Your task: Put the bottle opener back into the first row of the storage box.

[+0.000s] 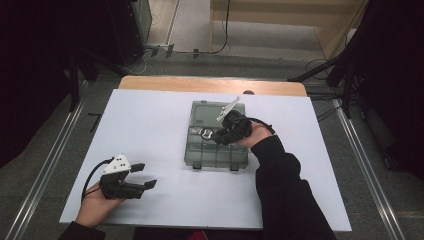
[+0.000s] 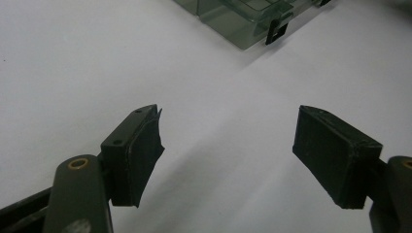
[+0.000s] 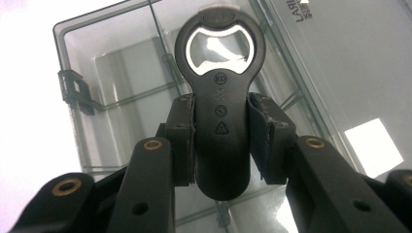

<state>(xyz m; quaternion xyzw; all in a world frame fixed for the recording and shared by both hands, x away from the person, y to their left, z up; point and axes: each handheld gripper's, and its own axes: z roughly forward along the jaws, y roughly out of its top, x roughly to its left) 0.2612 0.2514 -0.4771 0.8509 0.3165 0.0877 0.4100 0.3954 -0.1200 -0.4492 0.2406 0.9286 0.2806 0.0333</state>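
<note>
1. Right gripper view: right tool (image 3: 221,145) clamps a black plastic bottle opener (image 3: 221,97) over the clear compartment box (image 3: 97,77), mid-worktop.
2. Left tool (image 2: 228,145) rests wide open, empty, near the front-left corner.
3. Likely next: lower and release into a compartment.

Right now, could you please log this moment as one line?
right gripper: shut on bottle opener | above clear box | left gripper: open, nothing held

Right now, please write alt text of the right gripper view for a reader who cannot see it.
The right claw grips a black bottle opener by its handle, ring end pointing away. Beneath it lies an open clear plastic organizer box with dividers, on a white table.
</note>
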